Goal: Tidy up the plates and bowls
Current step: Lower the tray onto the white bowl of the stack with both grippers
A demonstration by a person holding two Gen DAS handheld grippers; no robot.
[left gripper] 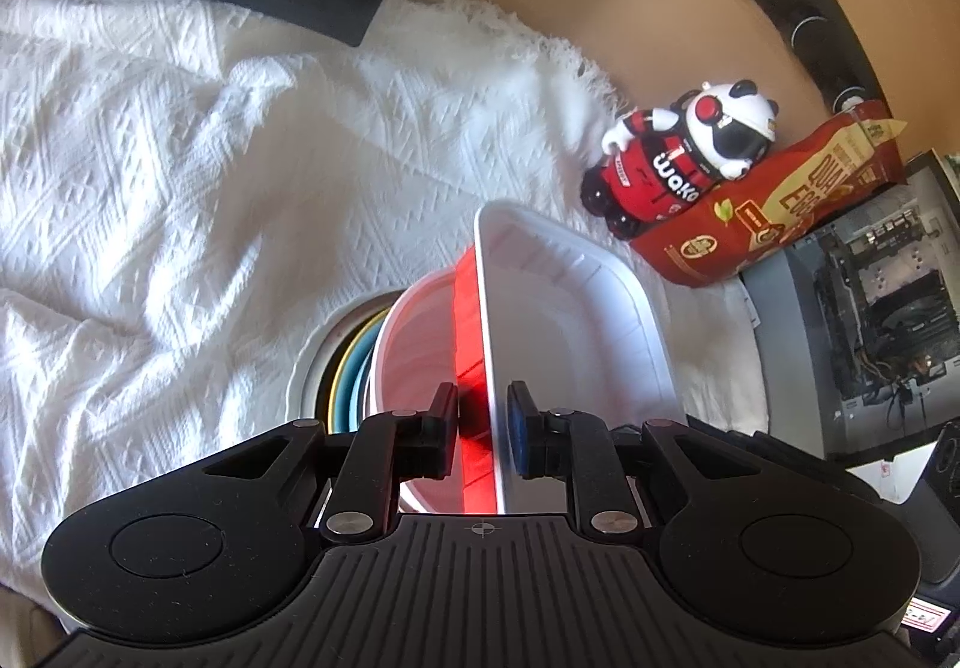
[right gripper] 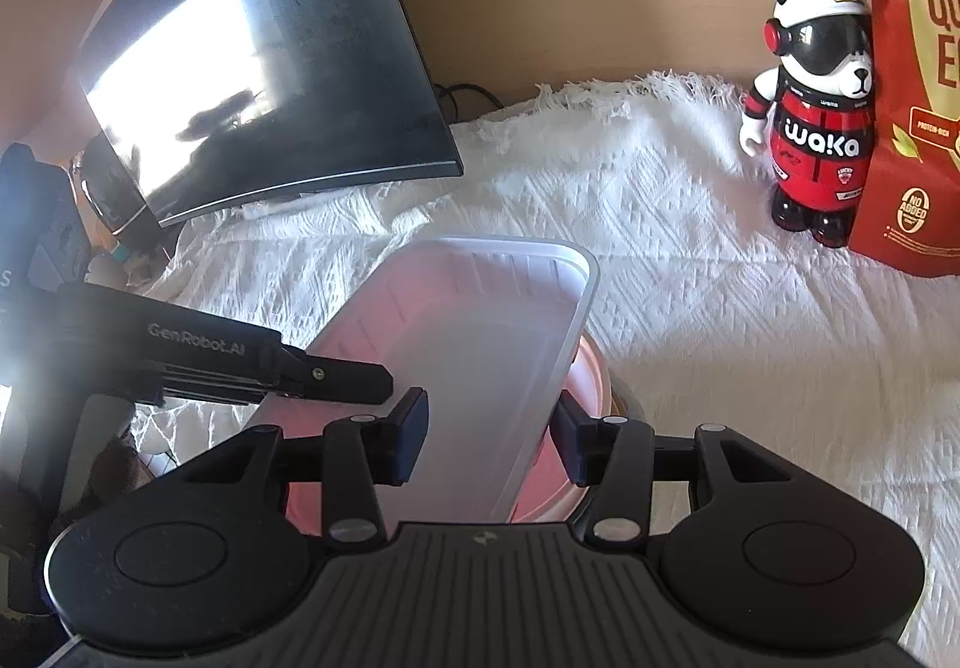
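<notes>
A white rectangular plastic tray (left gripper: 570, 320) stands tilted on its long edge against a red bowl (left gripper: 468, 308). My left gripper (left gripper: 483, 428) is shut on the tray's rim, with the bowl's wall also between its pads. The bowl sits on a stack of yellow and blue dishes (left gripper: 354, 362). In the right wrist view the tray (right gripper: 480, 320) runs between the fingers of my right gripper (right gripper: 489, 434), which looks shut across its near end. The pink-looking bowl (right gripper: 585, 374) shows just beyond the tray. The left gripper's finger (right gripper: 336, 377) touches the tray's left side.
A white knitted cloth (left gripper: 180, 158) covers the table. A dark monitor (right gripper: 270, 68) stands at the back left. A panda figure (right gripper: 816, 116) and a red snack bag (right gripper: 912, 98) stand at the back right. An open computer case (left gripper: 870, 320) is beyond the table's right edge.
</notes>
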